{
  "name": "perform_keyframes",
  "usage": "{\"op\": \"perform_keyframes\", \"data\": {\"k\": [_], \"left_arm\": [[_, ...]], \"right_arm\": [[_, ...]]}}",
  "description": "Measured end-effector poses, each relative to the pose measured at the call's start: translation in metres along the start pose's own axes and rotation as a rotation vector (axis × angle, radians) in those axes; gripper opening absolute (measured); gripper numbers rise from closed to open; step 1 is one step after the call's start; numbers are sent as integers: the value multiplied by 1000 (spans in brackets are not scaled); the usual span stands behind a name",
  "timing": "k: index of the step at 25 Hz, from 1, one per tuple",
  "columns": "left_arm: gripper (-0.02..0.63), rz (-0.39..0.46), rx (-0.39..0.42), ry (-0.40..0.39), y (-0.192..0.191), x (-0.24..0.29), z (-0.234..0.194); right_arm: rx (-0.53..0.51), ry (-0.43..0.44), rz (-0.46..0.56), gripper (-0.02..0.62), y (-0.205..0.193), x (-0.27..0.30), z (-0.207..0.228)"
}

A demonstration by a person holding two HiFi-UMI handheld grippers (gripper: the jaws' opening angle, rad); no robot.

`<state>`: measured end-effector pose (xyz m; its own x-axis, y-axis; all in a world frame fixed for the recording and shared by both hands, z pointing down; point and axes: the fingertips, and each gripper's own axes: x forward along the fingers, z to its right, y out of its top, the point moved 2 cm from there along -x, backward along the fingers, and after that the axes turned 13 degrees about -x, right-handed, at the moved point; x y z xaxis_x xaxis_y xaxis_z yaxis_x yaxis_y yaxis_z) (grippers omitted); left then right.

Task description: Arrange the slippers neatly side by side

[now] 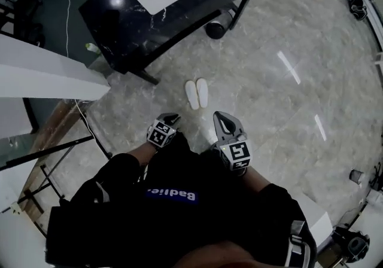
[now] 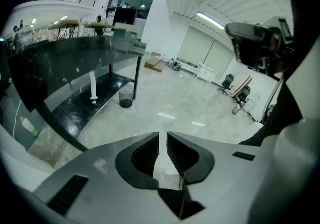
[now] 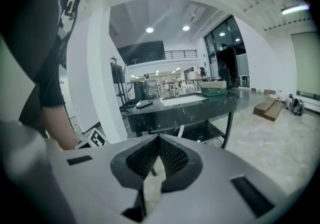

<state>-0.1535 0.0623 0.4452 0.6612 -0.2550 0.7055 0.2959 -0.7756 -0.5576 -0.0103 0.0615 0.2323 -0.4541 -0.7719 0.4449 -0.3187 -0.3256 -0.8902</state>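
The two white slippers [image 1: 197, 93] lie on the marble floor [image 1: 269, 99] just above the centre of the head view, below the black bench [image 1: 119, 21] in the upper left. They sit close together, soles down and nearly parallel, the left one set a little lower in the frame than the other.

They look thin, flat and light, probably soft foam or cloth. They would likely bend if pinched at the toe and slide easily on the glossy stone. A firmer hold would be across the side edge or the heel rim, where the sole is stiffest. A nudge along the floor may also do.

The left hand-held gripper [image 1: 170, 119] and the right hand-held gripper [image 1: 222, 122] hang near the person's body, below the slippers and well apart from them. Each gripper view shows its ribbed pads drawn together with nothing between them.
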Motion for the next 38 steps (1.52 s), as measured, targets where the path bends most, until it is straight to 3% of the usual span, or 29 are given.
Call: {"op": "perform_keyframes", "data": {"k": [4,7,9,11,16,18,21,26,29,34,38], "left_arm": [[46,149,147,-38,64,-58,43],[46,253,313,33,91,-90,56],[46,327,361,99,99,-106,64],[46,409,335,175,110,-127,74],[46,619,96,289,110,-186,108],[46,650,102,320,104,-206,133],[46,684,180,349,99,-235,186],[46,769,232,387,134,-256,262],[44,785,208,330,141,-246,286],[25,816,84,95,146,-239,304],[20,857,174,0,149,-256,323]], "right_arm": [[-65,-7,91,-2,55,-3,8],[-158,15,159,-2,81,-13,6],[-221,42,195,-2,83,-27,5],[-254,74,218,-2,78,-45,11],[-259,88,251,-2,62,-105,40],[-240,92,264,-2,53,-122,52],[-200,129,288,-2,45,-149,51],[-177,169,395,-2,80,-181,43],[-179,159,454,-2,99,-194,32],[-202,130,496,-2,116,-208,7],[-213,119,528,-2,130,-210,-18]]}}
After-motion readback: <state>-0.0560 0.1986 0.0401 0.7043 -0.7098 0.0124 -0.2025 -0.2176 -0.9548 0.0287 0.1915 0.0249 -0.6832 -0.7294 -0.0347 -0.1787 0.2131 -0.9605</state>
